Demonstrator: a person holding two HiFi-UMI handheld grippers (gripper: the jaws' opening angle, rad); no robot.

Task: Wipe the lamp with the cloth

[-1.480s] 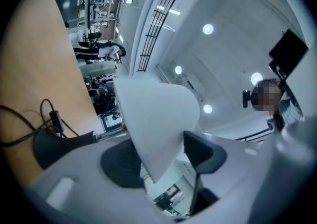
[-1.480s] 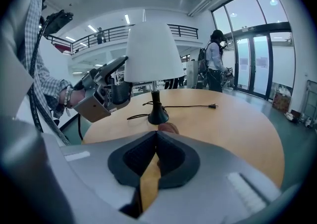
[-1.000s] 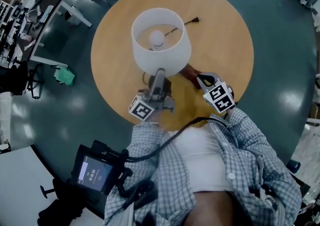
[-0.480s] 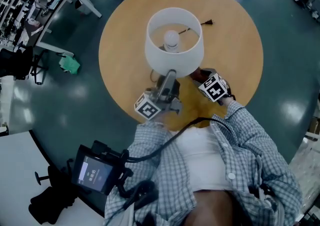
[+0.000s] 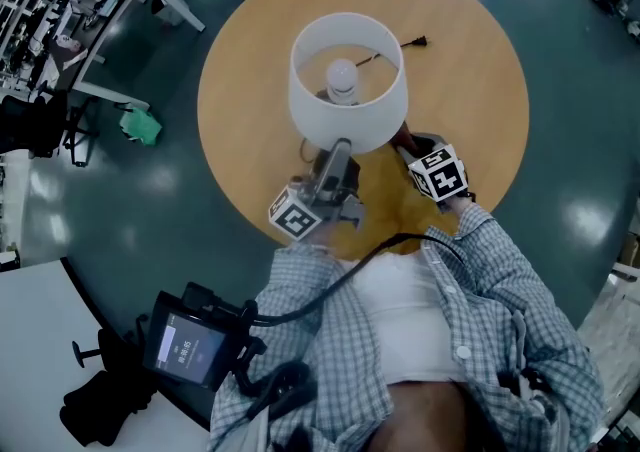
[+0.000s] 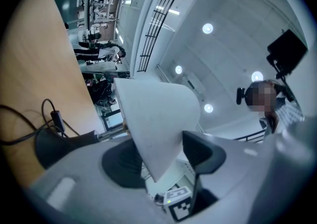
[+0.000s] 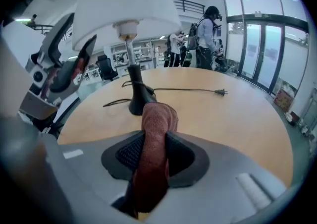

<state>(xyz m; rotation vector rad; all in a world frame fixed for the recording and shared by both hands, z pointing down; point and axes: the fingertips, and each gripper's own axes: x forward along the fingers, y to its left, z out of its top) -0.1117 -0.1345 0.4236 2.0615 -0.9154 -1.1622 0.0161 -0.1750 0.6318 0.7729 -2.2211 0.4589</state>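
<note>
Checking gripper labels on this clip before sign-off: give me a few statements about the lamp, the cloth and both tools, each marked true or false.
1. The right tool grips a reddish-brown cloth. True. Its jaws have just been closing, with the cloth between them.
2. The left tool is empty. False: its jaws clamp the rim of the white lampshade.
3. The lamp's black power plug sits in a socket. False: it lies loose on the round wooden table.
4. The lamp's black base stands on the table. True.
</note>
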